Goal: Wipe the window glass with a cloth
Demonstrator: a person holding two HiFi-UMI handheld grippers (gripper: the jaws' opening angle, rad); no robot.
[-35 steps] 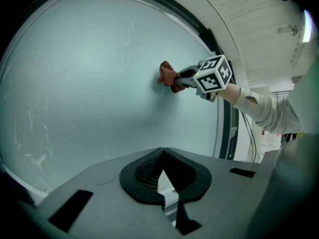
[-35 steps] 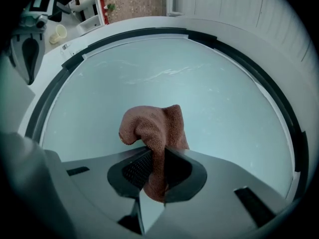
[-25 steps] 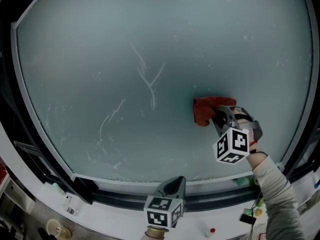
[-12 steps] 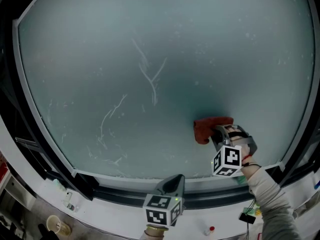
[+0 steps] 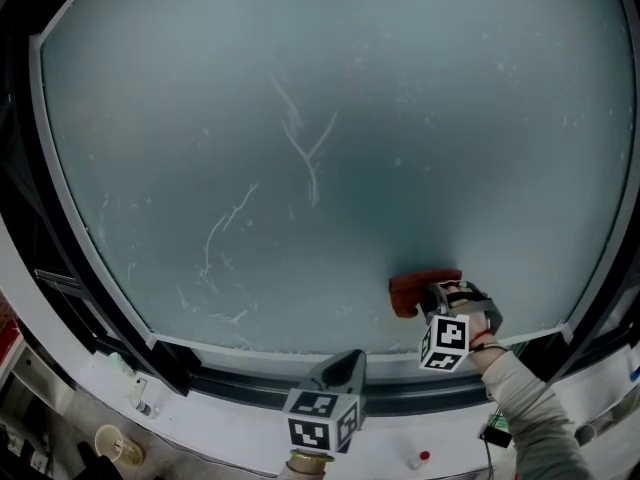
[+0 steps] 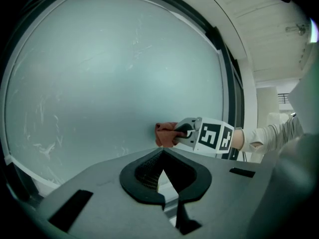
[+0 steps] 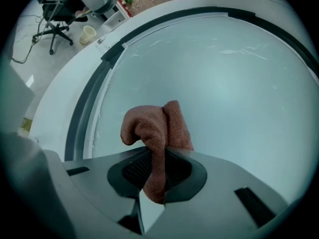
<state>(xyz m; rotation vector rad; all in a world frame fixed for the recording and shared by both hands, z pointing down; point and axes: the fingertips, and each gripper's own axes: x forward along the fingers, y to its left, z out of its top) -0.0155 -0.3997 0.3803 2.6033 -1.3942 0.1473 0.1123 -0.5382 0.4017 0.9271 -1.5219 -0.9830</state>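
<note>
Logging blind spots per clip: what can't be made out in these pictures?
- Beyond the window glass: hazy in every view.
- Contact face of the cloth: hidden by the cloth itself and the right claw, all views.
- Whatever holds the left claw: cut off at head view's bottom edge.
- Small ledge items: too small, head view.

Black office chair (image 7: pixel 52 31) on pale floor (image 7: pixel 45 68), white panelled ceiling (image 6: pixel 271 31), dark window frame (image 5: pixel 240 393)

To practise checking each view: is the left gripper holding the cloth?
No: the cloth is pinched in the right gripper; the left gripper is shut on nothing.
</note>
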